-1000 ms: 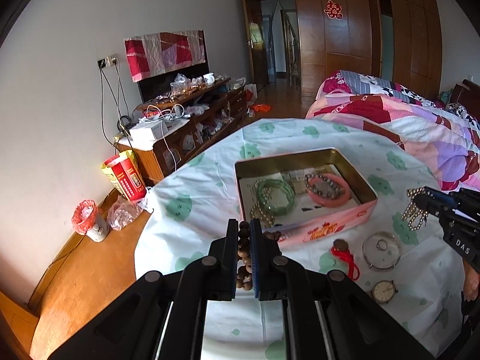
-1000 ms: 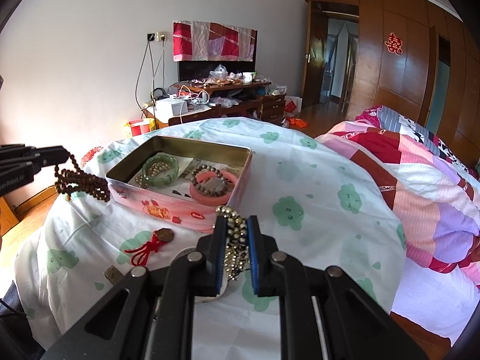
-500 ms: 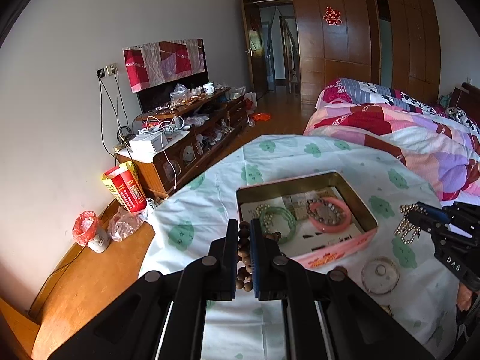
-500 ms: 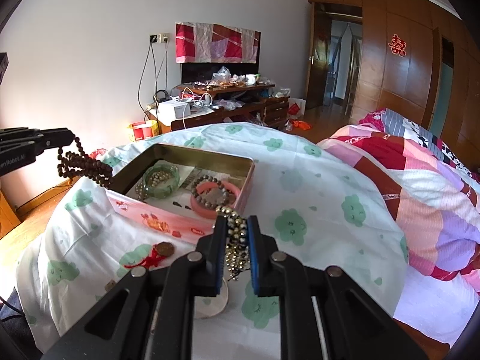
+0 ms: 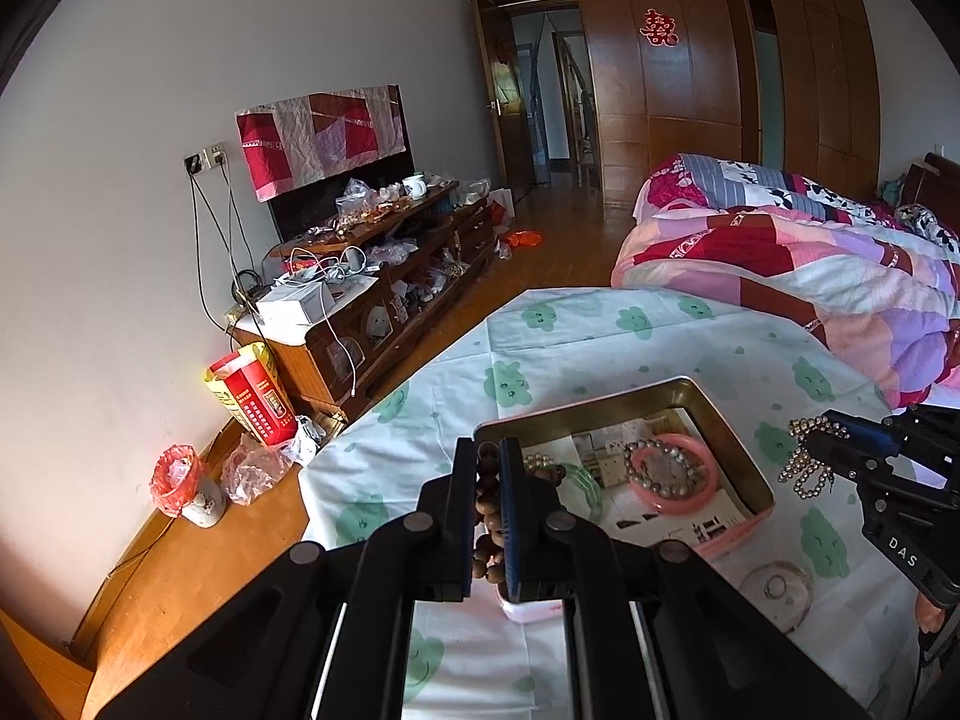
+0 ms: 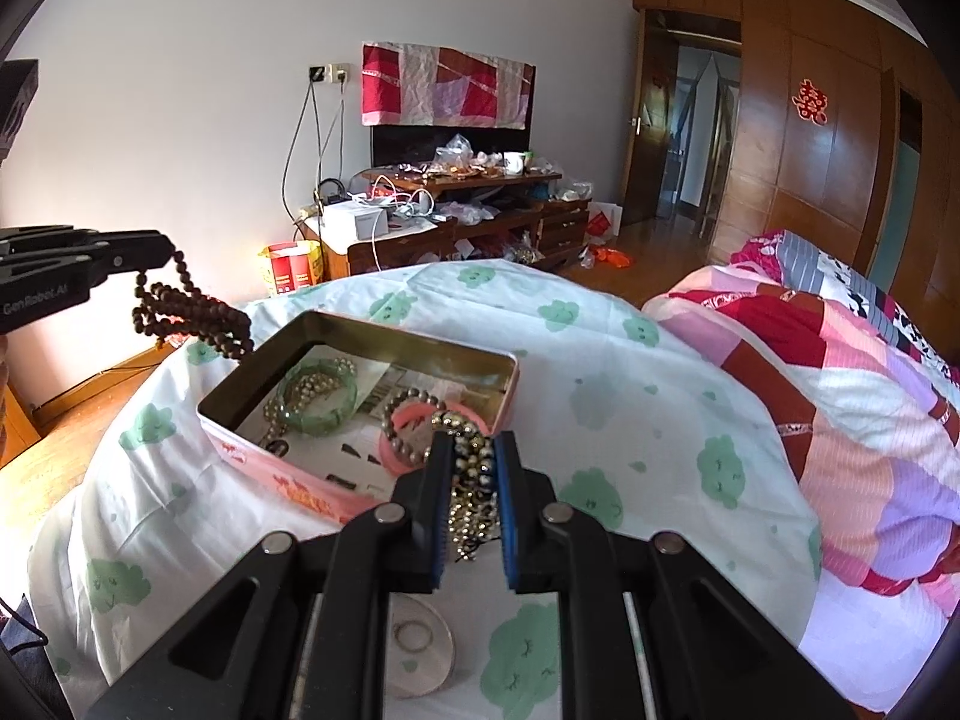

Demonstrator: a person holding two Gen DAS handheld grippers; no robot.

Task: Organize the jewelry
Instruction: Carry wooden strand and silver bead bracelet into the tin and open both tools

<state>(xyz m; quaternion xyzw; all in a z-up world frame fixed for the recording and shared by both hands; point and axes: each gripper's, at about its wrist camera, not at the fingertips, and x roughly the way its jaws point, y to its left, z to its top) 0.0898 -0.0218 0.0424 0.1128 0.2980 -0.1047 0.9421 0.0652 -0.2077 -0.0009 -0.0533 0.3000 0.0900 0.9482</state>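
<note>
Tin [image 6: 420, 354] sits open on the cloth [image 6: 630, 372], holding a green bangle [image 6: 318, 390], a pink bangle [image 6: 408, 432] with a grey bead bracelet on it, and some paper cards. Wood beads [image 6: 192, 312] hang in air just past the tin's left rim, pinched in the left gripper [image 5: 487, 468], jaws clamped tight on the strand. Gold beads [image 6: 471, 480] dangle at the tin's near right corner, held by the right gripper [image 6: 473, 480], jaws closed on the bunch. Both loads are off the cloth, neither is inside the tin. A glass dish [image 6: 414, 642] with a ring in it lies on the cloth in front of the tin, below the right gripper.

Step, as judged: carry phase, both pieces lifted and brought toward the tin for drop-off. Next move likely needs each gripper over bare tin floor, low enough that the strand pools inside, then jaws parting. Risk: loops draping over the rim or tangling with the bangles.
</note>
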